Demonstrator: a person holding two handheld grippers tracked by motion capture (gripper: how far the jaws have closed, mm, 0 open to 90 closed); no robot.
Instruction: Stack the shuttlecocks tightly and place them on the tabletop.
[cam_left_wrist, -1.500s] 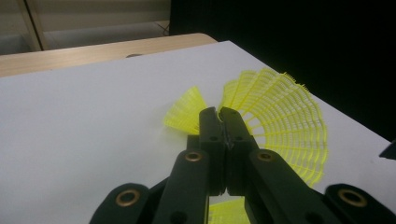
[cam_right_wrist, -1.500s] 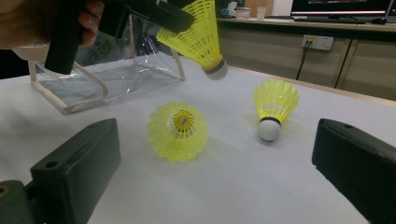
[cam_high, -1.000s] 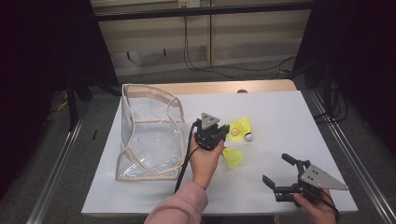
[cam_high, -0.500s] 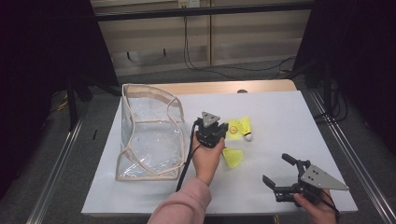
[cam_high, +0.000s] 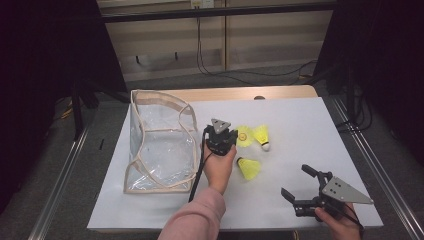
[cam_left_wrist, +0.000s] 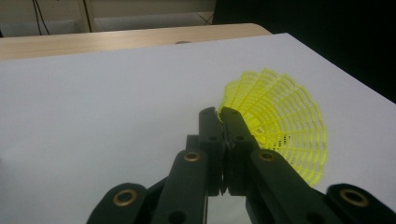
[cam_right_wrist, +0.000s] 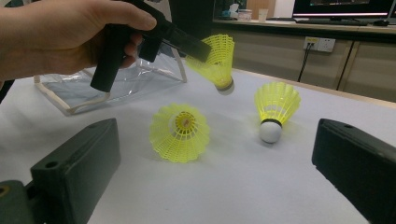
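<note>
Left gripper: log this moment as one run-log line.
left gripper: shut on shuttlecock, lifted off table | right gripper: open, idle | two shuttlecocks on table | clear bag: empty

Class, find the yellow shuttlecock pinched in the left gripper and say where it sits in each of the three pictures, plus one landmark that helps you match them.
High view: the held shuttlecock sits mid-table, just right of the left gripper.
Left gripper view: its skirt fans right of centre, pinched by the closed jaws.
Right gripper view: it hangs at upper centre, raised off the table.
Shared landmark: the white table, seen in all three views.

High view overhead; gripper views low, close
</note>
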